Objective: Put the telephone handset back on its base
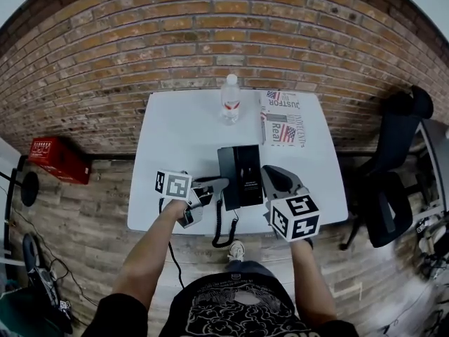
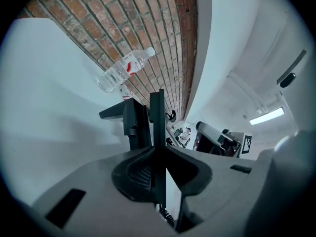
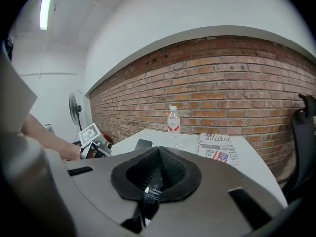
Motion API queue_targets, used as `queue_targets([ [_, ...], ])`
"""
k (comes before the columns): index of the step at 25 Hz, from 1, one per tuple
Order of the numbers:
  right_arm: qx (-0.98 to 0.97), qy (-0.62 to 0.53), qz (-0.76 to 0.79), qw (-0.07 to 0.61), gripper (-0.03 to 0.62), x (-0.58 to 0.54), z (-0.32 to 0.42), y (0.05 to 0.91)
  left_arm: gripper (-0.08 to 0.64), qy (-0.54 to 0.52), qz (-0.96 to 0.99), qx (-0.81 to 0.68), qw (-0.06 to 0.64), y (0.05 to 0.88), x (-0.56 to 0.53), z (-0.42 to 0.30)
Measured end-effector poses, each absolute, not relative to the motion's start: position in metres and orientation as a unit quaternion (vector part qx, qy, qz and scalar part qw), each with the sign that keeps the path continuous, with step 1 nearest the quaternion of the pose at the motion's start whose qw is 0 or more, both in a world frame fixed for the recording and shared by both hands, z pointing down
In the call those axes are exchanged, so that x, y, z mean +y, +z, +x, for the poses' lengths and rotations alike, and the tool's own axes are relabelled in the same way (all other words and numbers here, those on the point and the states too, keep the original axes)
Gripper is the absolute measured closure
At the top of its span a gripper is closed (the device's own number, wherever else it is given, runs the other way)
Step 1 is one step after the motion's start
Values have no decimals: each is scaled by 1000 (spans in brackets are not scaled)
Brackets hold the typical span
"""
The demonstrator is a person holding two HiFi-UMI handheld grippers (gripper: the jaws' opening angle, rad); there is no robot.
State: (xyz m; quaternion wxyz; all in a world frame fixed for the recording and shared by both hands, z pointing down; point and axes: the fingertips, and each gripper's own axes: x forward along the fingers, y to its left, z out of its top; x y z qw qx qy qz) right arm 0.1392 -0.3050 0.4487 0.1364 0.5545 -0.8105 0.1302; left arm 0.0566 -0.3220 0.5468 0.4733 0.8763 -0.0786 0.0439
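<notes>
A rough red brick wall [image 1: 210, 34] stands at the far side. In front of it is a smooth white table [image 1: 175, 139] with square corners. A folded paper [image 1: 282, 118] with flags on it lies flat at the far right. The black telephone base [image 1: 247, 174], a shiny box shape, sits near the near edge in the middle.

The left gripper [image 1: 219, 183] is grey, hard and smooth. Its jaws are squeezed onto the handset [image 2: 157, 107], a thin dark bar at the left side of the base. The right gripper [image 3: 157, 154] is just right of the base. Its jaws are pressed together and hold nothing.

A clear plastic bottle [image 1: 230, 98] stands at the far middle. A curly black cord [image 1: 223, 234] hangs over the near edge.
</notes>
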Motion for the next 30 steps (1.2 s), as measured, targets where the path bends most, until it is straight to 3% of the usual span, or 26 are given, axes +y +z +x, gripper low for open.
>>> queue_targets([
  [30,-816,149,536,156,591,-335,144,471,486,55,843,-40,533,575,-338,68],
])
